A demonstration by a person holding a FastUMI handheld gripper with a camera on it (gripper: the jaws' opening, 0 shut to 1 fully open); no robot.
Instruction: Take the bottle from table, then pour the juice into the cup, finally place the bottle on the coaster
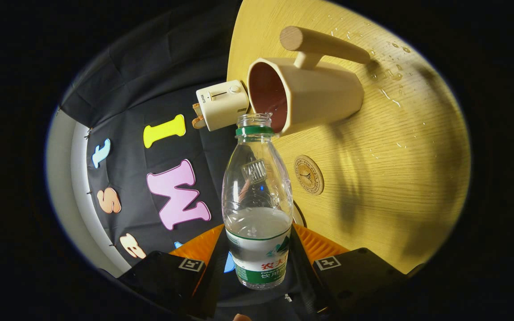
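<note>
Gripper view: we are seeing the gripper [259,263] clamping both fingers on the lower body of a clear plastic bottle [257,200] with a green neck ring and a green-and-white label. The bottle is sitting between the fingers, cap off, partly filled with clear liquid. Its open mouth is pointing at the rim of a beige faceted cup [306,91] with a wooden bar handle, standing on the round light-wood table [400,169]. A round wooden coaster [309,174] is lying on the table just beside the bottle's shoulder. A small cream toaster [221,104] is sitting next to the cup. Water droplets [391,76] are dotting the table beyond the cup.
</note>
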